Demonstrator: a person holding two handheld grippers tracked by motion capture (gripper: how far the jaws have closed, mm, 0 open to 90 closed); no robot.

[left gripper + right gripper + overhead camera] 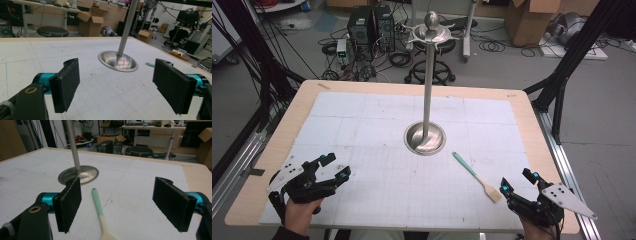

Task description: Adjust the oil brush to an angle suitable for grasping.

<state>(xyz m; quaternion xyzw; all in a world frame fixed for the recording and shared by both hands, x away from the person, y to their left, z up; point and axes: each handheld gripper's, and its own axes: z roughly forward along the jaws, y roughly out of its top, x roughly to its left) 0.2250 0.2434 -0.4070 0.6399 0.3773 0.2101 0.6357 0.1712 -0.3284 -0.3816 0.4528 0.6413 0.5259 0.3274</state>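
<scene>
White gridded matting covers the wooden table [272, 150], and beyond it the workshop floor is cluttered with cables, computer cases and cardboard boxes. At the middle of the mat stands a tall metal stand [428, 90], its round dished base [425, 138] flat on the surface and its pole rising to a hooked crown with a ball on top; nothing hangs from it. A spatula [476, 176] with a mint-green handle and a pale wooden blade lies flat on the mat to the right of the base, apart from it, its blade end pointing toward the person. The right gripper [518, 182] hovers just beside that blade with its jaws spread wide and nothing between them; in the right gripper view the spatula [99, 212] runs up between the two black pads without touching either. The left gripper [332, 167] rests low at the near left, also wide open and empty, well apart from both things. By this look the work has barely begun: the spatula is not yet grasped, and picking it up and probably carrying it to the stand all remain.
</scene>
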